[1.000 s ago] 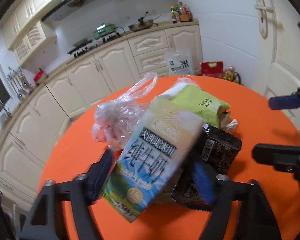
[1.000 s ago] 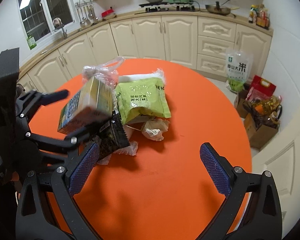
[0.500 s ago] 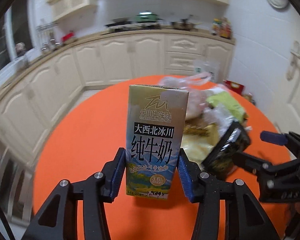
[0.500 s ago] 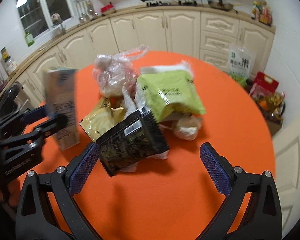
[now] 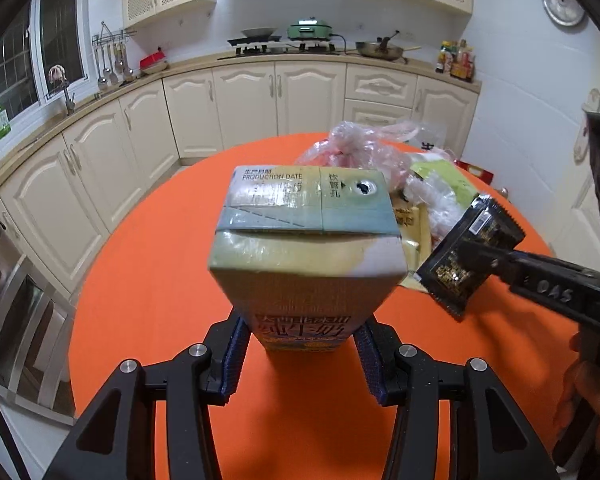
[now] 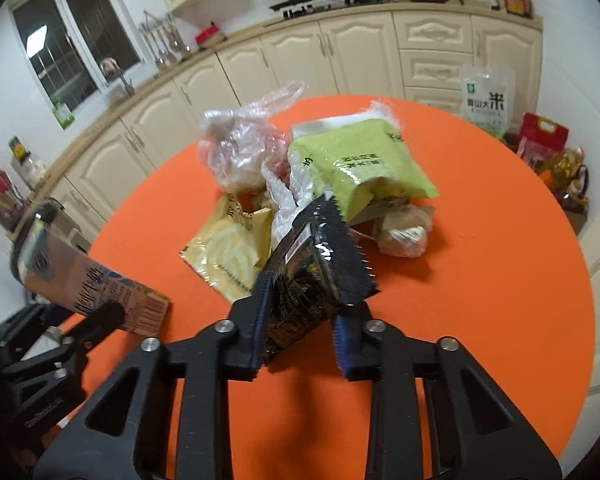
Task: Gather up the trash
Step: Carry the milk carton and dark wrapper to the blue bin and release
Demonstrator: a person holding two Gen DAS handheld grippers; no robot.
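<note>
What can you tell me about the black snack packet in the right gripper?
The black snack packet is a glossy foil wrapper with gold print, a barcode label and a serrated sealed edge. It looks flattened and crinkled. It stands tilted, clamped at its lower end between the right gripper fingers, which have just been closing, and held above the orange table.

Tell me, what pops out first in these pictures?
The bright orange round table fills both views. Up close, the left gripper holds a tall milk carton with a punched straw hole, and the right gripper is closed on a shiny black snack packet. Behind lies a heap of crinkly wrappers.
</note>
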